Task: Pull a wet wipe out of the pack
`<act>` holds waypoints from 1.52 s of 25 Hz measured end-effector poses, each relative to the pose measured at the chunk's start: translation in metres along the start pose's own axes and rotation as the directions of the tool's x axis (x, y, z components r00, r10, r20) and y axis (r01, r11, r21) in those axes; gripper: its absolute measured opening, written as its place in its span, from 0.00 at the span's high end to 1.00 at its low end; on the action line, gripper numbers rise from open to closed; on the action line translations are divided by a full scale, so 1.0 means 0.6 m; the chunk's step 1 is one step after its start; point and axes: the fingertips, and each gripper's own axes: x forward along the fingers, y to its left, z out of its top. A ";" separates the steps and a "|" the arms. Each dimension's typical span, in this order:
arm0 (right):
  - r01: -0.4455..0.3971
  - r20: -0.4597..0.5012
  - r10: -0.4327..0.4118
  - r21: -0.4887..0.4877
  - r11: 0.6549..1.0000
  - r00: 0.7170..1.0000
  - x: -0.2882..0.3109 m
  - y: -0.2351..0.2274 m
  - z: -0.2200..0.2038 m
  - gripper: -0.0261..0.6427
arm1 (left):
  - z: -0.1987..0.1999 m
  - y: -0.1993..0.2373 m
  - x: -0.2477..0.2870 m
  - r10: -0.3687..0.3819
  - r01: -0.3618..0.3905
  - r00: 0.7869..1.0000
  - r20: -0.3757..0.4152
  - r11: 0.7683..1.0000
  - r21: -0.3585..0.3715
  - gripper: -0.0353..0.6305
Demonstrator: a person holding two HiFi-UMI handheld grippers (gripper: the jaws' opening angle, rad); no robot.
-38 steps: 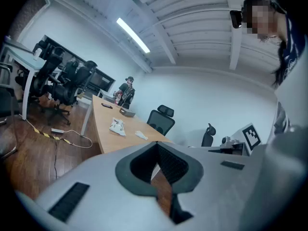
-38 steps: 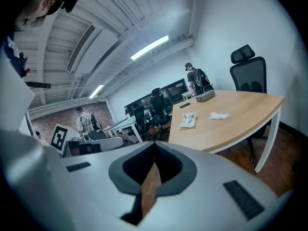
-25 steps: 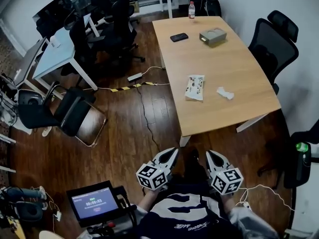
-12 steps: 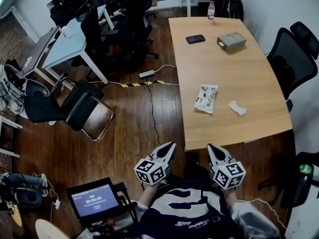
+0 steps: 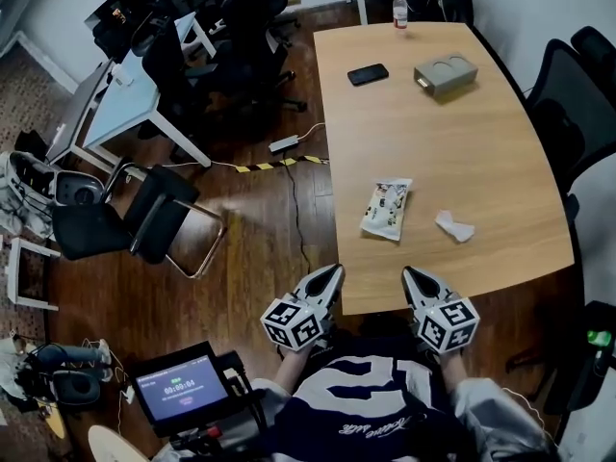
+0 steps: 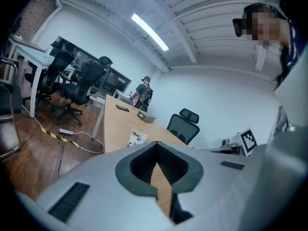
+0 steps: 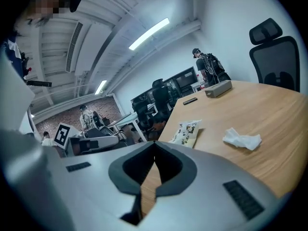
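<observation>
step: approach, I'd say; nothing gripped yet
tools: left gripper [image 5: 333, 271] and right gripper [image 5: 408, 272] both closed, empty
pack: wet wipe pack [image 5: 386, 210] laid flat mid-table [image 5: 481, 114], well ahead
next: jaws to be opened; pack pinned, wipe pinched

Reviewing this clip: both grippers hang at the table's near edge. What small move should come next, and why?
Probably bring both forward over the table toward the wet wipe pack, opening the fingers: the left gripper and right gripper are shut, empty, and well short of the pack.
</observation>
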 end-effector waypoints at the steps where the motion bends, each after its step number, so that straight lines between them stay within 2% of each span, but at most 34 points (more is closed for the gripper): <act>1: -0.007 -0.010 0.007 0.002 1.000 1.000 0.009 -0.009 -0.001 0.97 | -0.003 0.004 0.006 0.011 -0.011 1.000 -0.010 1.000 0.000 0.94; 4: -0.026 -0.026 0.027 0.021 0.999 0.999 0.024 -0.020 -0.001 0.97 | -0.015 0.006 0.013 0.030 -0.029 0.998 -0.055 1.000 0.006 0.94; 13: -0.040 -0.042 0.042 0.044 0.998 0.998 0.057 -0.040 0.007 0.97 | -0.034 -0.005 0.039 0.009 0.001 0.986 -0.168 0.998 0.059 0.94; 18: 0.014 -0.027 -0.012 0.047 0.999 1.000 0.057 -0.072 0.020 0.97 | -0.035 0.018 0.108 -0.030 0.045 0.975 -0.219 0.997 0.066 0.94; 24: 0.111 -0.038 -0.109 0.075 0.991 0.993 0.053 -0.105 0.027 0.97 | -0.035 0.038 0.219 -0.089 0.135 0.948 -0.307 0.982 0.132 0.94; 28: 0.161 -0.050 -0.157 0.095 0.982 0.986 0.065 -0.118 0.038 0.97 | -0.058 0.065 0.271 -0.077 0.170 0.912 -0.404 0.965 0.200 0.94; 31: 0.182 -0.076 -0.175 0.094 0.979 0.982 0.085 -0.128 0.043 0.97 | -0.088 0.086 0.293 -0.057 0.207 0.866 -0.497 0.945 0.253 0.94; 34: 0.188 -0.107 -0.180 0.063 0.980 0.978 0.108 -0.135 0.048 0.97 | -0.114 0.102 0.300 -0.042 0.235 0.822 -0.568 0.933 0.271 0.94; 38: 0.172 -0.149 -0.165 0.035 0.985 0.975 0.162 -0.143 0.063 0.90 | -0.112 0.115 0.306 -0.049 0.274 0.799 -0.599 0.917 0.291 0.94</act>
